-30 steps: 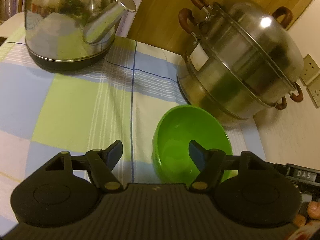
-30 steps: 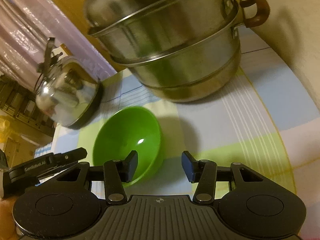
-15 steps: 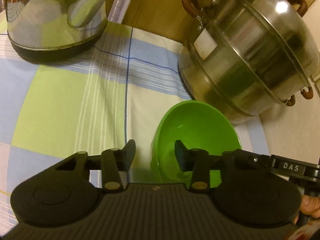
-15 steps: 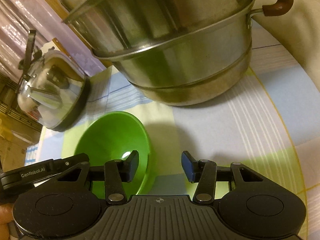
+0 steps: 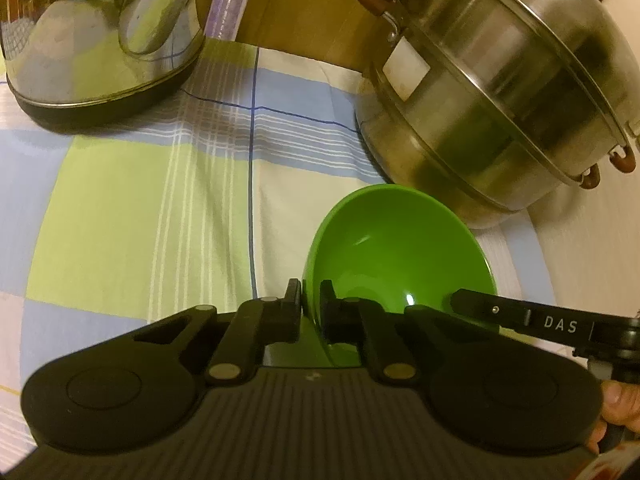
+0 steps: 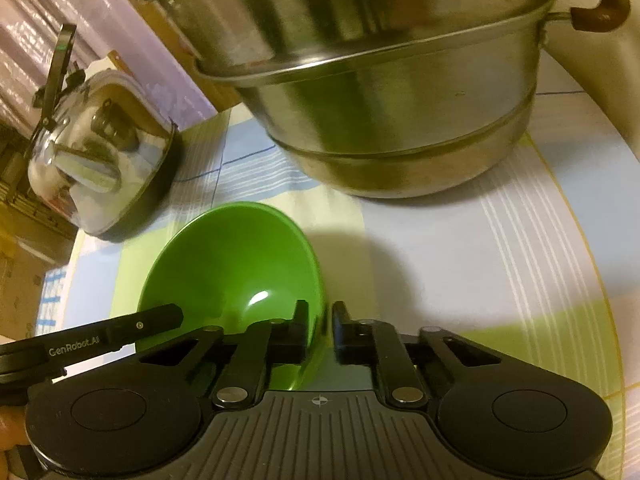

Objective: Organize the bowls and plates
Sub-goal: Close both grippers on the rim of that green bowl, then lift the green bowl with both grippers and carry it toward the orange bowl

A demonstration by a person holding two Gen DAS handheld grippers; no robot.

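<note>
A green bowl (image 5: 396, 248) (image 6: 236, 264) sits on the checked cloth in front of the steel steamer pot. My left gripper (image 5: 310, 302) is shut on the bowl's left rim, one finger outside the wall and one inside. My right gripper (image 6: 320, 320) is shut on the opposite, right rim in the same way. Each view shows the other gripper's black finger at the bowl's far edge: the right one (image 5: 520, 316) and the left one (image 6: 120, 330).
A tiered steel steamer pot (image 5: 500, 92) (image 6: 380, 92) with brown handles stands just behind the bowl. A steel kettle (image 5: 100, 28) (image 6: 100, 160) stands at the back left. The checked cloth (image 5: 140, 220) covers the table; a cream wall lies to the right.
Both grippers came down and forward to the bowl and closed on its rim, left on the left side, right on the right side. The bowl stayed in place.
</note>
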